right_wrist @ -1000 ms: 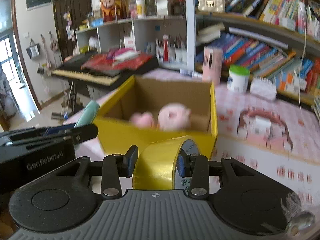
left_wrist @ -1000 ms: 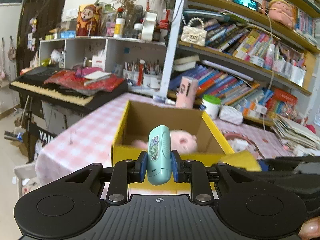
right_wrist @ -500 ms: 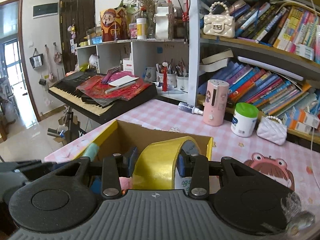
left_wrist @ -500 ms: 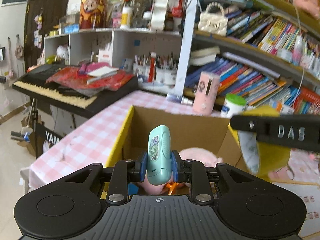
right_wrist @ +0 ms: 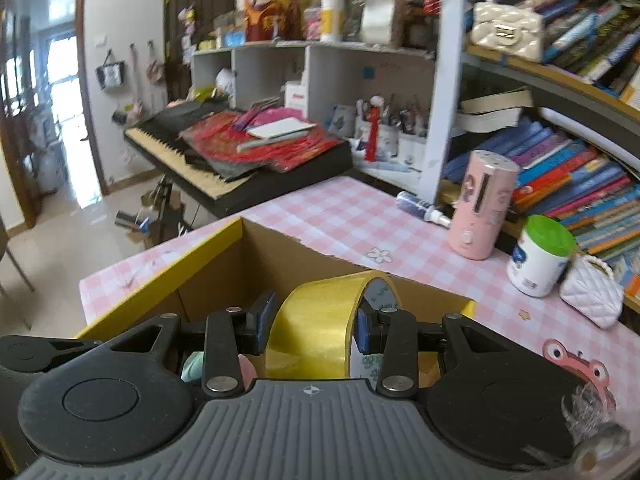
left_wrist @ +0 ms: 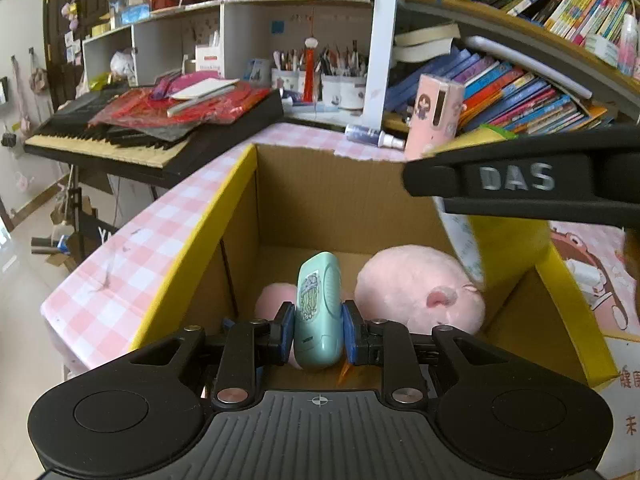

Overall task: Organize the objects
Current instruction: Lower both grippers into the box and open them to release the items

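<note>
A yellow-rimmed cardboard box point(left_wrist: 236, 184) point(right_wrist: 160, 280) stands open on the pink checked table. My left gripper point(left_wrist: 318, 328) is shut on a mint-green oval gadget point(left_wrist: 318, 308), held upright inside the box mouth above a pink plush toy point(left_wrist: 416, 292). My right gripper point(right_wrist: 310, 326) is shut on a roll of yellow tape point(right_wrist: 316, 328), over the box's right part. In the left wrist view the right gripper's black finger point(left_wrist: 520, 180) crosses the upper right with the yellow tape point(left_wrist: 508, 236) below it.
On the pink checked table point(right_wrist: 340, 216) behind the box stand a pink cylinder point(right_wrist: 482, 204), a small spray bottle point(right_wrist: 420, 206), a green-lidded white jar point(right_wrist: 540, 256) and a white quilted purse point(right_wrist: 592, 296). Bookshelves point(left_wrist: 520, 80) rise behind; a keyboard point(left_wrist: 120, 140) stands left.
Both grippers have moved forward over the box with their loads. The left one has sunk, so the green gadget now hangs inside the box mouth. The right one has come closer to the left.
</note>
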Motion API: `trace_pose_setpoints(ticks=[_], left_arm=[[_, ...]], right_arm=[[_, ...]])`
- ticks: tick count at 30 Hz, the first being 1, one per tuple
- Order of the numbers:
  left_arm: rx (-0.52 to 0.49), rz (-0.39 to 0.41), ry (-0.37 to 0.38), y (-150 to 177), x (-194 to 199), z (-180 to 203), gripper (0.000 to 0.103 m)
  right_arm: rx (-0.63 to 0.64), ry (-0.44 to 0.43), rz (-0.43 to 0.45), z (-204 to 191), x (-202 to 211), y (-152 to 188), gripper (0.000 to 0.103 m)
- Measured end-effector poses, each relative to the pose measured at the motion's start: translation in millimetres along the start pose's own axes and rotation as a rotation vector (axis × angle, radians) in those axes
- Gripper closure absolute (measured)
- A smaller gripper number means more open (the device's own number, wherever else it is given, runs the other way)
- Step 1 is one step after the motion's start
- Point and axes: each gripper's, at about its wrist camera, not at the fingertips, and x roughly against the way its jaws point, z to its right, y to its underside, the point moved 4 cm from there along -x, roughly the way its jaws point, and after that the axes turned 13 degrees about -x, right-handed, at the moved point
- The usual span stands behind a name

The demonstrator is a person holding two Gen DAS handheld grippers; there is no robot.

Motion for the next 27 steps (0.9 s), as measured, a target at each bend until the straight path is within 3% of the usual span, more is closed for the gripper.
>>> trace_pose_setpoints(ticks=[6, 11, 19, 21, 23, 27], left_arm=[[0.002, -0.007, -0.011, -2, -5, 1, 0.076], [0.011, 0.013, -0.028, -2, 1, -2, 0.057], [0.019, 0.045, -0.035, -2, 11, -5, 0.049], [0.021, 0.052, -0.038, -2, 13, -4, 0.045], [0.023, 0.066, -0.049, -3, 16, -4, 0.034], [0.06, 0.094, -0.041, -4, 24, -9, 0.032]], right_arm=[[0.087, -0.018, -0.052, -7, -32, -3, 0.07], [0.126, -0.036, -0.109, -12, -56, -4, 0.073], [0.171, -0.029, -0.234, -19, -86, 8, 0.076], [0.169, -0.032, -0.249, -20, -87, 9, 0.067], [0.166, -0.032, -0.241, -19, -84, 9, 0.059], [0.137, -0.044, -0.207, -18, -68, 5, 0.052]])
